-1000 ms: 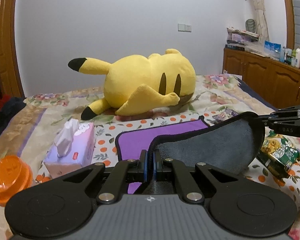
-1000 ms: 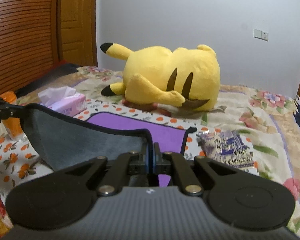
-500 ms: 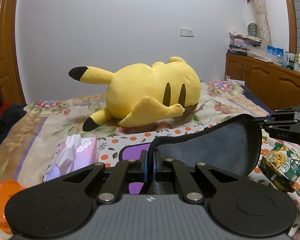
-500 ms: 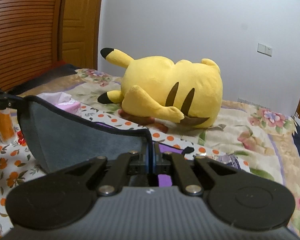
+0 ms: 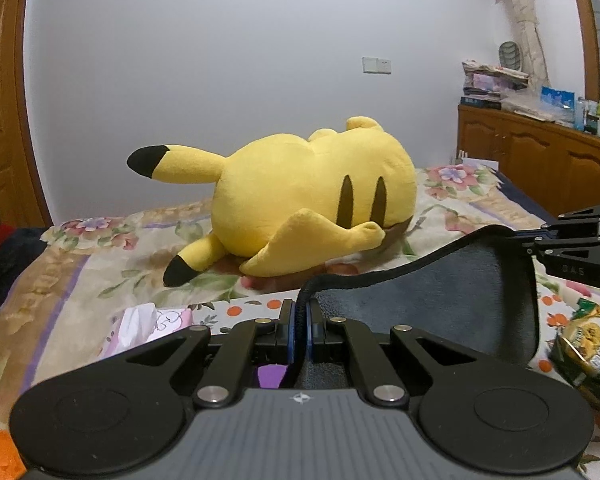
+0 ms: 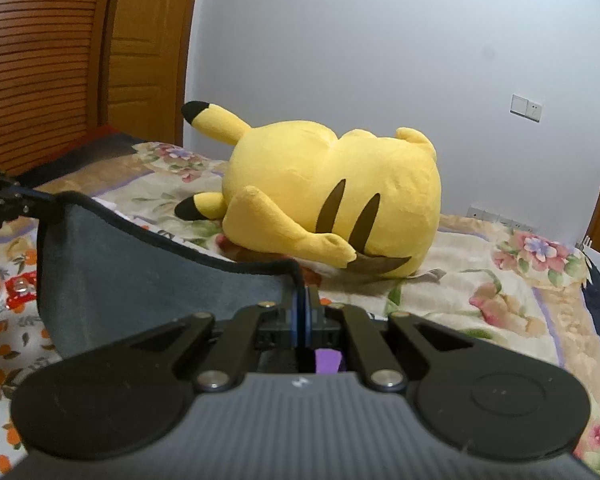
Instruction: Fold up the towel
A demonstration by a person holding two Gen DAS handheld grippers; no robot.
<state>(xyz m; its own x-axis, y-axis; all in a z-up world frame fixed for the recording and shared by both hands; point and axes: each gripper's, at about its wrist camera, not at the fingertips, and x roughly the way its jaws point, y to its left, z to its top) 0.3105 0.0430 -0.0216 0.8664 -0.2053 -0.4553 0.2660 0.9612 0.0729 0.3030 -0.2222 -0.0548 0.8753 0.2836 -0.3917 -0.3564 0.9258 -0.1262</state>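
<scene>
Left tongs [image 5: 299, 322] and right tongs [image 6: 303, 312] were each clamped tight on a corner of the grey towel [image 5: 440, 292], whose edge hung raised between them above the bed [image 6: 480, 280]. A yellow plush toy [image 5: 312, 196] lay beyond; a tissue pack [image 5: 148, 326] sat left.

A home bedroom: floral-quilted bed [image 5: 100, 264], yellow plush toy [image 5: 312, 196], probably toiletries on wooden cabinets [image 5: 540, 160].
</scene>
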